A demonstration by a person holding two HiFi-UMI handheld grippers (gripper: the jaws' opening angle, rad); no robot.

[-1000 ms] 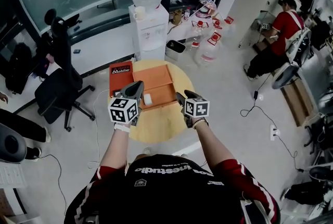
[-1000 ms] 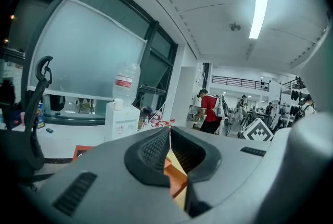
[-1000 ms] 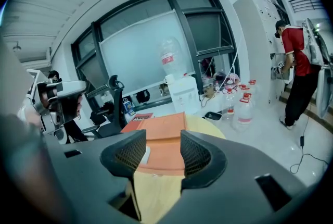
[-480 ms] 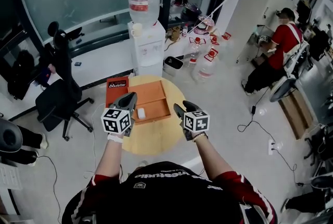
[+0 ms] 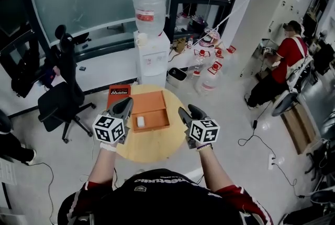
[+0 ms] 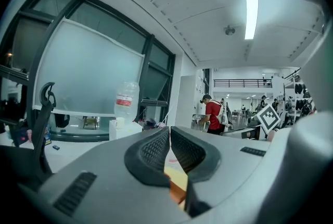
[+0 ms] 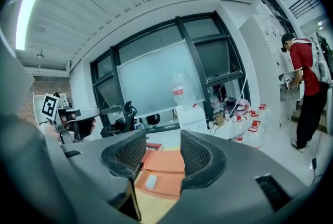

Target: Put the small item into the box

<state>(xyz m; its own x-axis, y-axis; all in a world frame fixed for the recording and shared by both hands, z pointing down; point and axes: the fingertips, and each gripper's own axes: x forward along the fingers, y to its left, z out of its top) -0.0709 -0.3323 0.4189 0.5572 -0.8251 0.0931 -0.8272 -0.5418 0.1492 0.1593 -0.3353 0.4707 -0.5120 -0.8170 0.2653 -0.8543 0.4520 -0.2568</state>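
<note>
Above the counter (image 5: 157, 148): tools empty, item (image 5: 140, 121) in box (image 5: 157, 112)

The left tool (image 5: 123, 107) is held pressed together on nothing, the right tool (image 5: 188, 113) spread and empty. Between them the white item is seen lying in the open orange box, near its left wall.

The head view is evenly bright, with soft shadows on the pale floor (image 5: 230, 114); its edges bow. Both gripper views are fisheye with black corners. A ceiling strip light (image 6: 251, 8) glares upper right in one, a second strip light (image 7: 26, 17) upper left in the other. The left gripper (image 6: 169, 137) and right gripper (image 7: 162, 149) blur up close.
</note>
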